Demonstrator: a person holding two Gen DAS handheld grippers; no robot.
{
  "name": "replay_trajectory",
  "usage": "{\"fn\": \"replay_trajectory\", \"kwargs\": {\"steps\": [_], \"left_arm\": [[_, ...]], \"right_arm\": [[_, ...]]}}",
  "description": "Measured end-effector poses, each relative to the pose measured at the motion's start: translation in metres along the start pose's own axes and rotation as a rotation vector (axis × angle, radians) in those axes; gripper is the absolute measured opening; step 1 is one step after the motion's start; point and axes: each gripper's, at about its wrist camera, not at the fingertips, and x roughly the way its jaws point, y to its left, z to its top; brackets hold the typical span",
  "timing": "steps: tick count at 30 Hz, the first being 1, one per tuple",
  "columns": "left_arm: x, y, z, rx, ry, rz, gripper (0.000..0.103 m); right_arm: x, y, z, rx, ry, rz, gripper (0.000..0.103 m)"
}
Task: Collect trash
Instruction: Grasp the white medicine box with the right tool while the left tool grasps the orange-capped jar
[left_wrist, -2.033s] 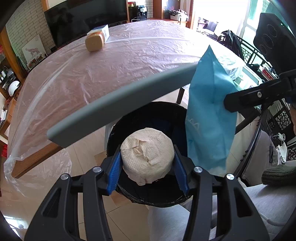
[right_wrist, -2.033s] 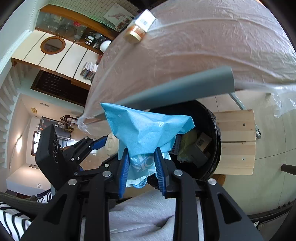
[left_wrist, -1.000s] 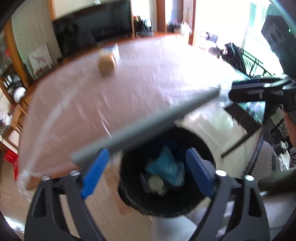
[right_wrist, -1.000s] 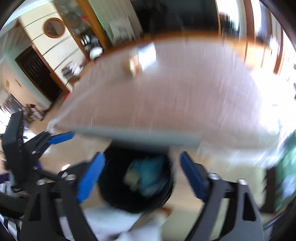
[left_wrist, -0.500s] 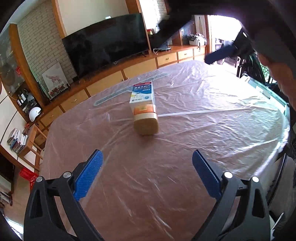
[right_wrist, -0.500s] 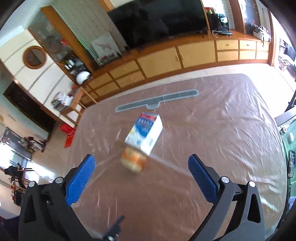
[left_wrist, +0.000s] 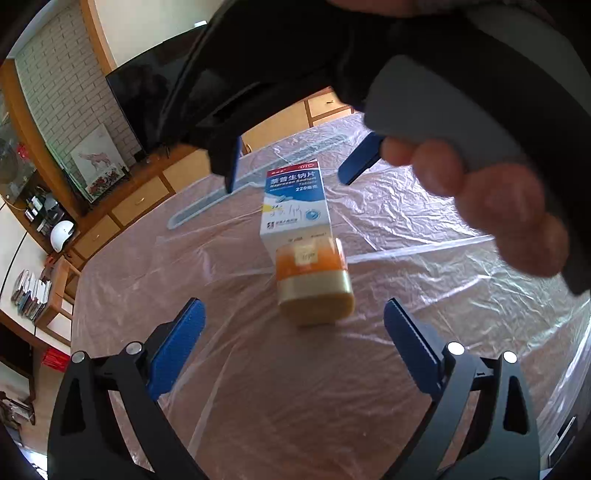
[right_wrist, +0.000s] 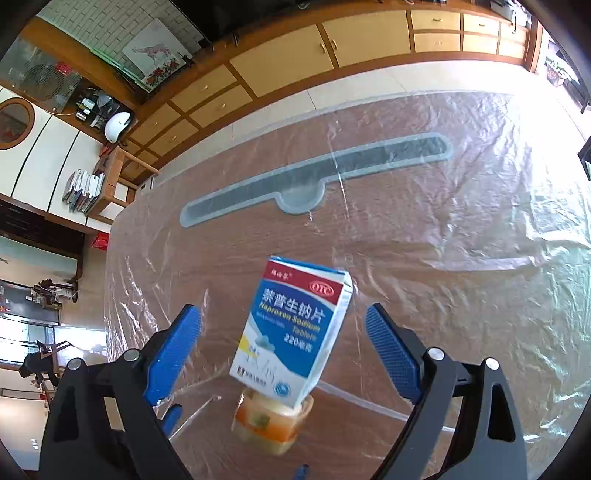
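A white and blue medicine box (left_wrist: 294, 203) lies on the plastic-covered table (left_wrist: 258, 387) with an orange and cream plastic cup (left_wrist: 313, 280) lying against its near end. My left gripper (left_wrist: 293, 345) is open and empty, just short of the cup. My right gripper (right_wrist: 282, 352) is open and empty, and in the right wrist view the box (right_wrist: 295, 332) sits between its fingers, with the cup (right_wrist: 271, 424) below. In the left wrist view the right gripper (left_wrist: 301, 162) hangs over the box, held by a hand (left_wrist: 480, 206).
A grey inlaid strip (right_wrist: 317, 177) crosses the table beyond the box. A low wooden cabinet (right_wrist: 295, 59) and a dark TV (left_wrist: 147, 96) line the far wall. The table's edge curves away on the right (left_wrist: 576, 332).
Both grippers let go of the tissue wad and the blue bag over the black bin, then swung up to the table. Since half a second ago both have closed in on the box and cup.
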Motion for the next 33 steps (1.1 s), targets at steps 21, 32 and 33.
{"fn": "replay_trajectory", "kwargs": {"steps": [21, 32, 33], "left_arm": [[0.02, 0.011, 0.005, -0.076, 0.047, -0.112, 0.047], [0.009, 0.026, -0.006, -0.15, 0.058, -0.122, 0.047], [0.008, 0.026, -0.007, -0.153, 0.058, -0.119, 0.047]], "right_arm": [[0.009, -0.014, 0.0, -0.033, 0.008, 0.011, 0.054], [-0.015, -0.05, -0.009, 0.007, -0.046, 0.164, 0.049], [-0.017, -0.054, -0.011, 0.011, -0.053, 0.19, 0.049]]}}
